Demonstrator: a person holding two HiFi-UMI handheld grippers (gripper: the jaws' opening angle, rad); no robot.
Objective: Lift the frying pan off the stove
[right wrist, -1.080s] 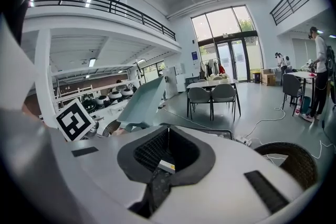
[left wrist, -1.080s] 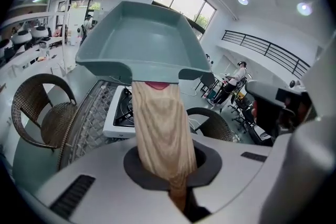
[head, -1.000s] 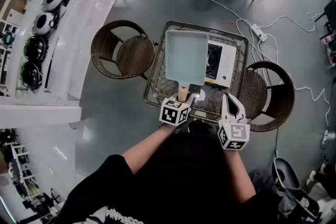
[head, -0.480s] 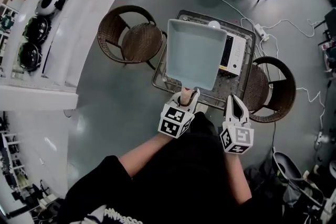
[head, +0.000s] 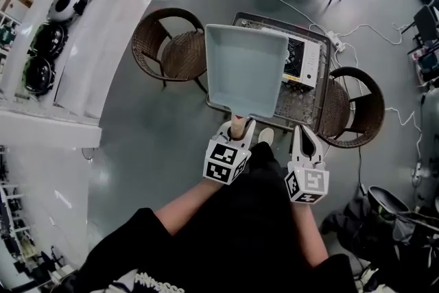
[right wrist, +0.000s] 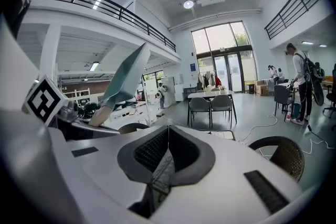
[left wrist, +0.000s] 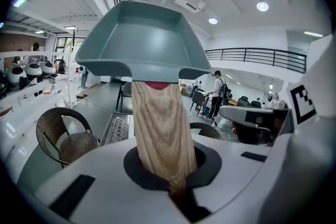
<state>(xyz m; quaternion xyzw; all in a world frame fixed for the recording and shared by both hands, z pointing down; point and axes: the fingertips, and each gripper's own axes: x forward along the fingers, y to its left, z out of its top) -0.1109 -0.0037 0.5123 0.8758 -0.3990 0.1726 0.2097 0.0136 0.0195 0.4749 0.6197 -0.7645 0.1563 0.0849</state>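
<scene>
Your left gripper (head: pixel 239 128) is clamped nearly all the way shut on the wooden handle (left wrist: pixel 160 128) of the teal frying pan (head: pixel 245 68). The handle sits right in the notch between the 2 jaws. The pan's up in the air with its far end pointing away from you. It hangs over the left part of the desk (head: pixel 305 110), and the stove (head: pixel 302 60) peeks out past its right edge. Your right gripper (head: pixel 302 136) sits just right of the left one, jaws pressed together with nothing in them.
</scene>
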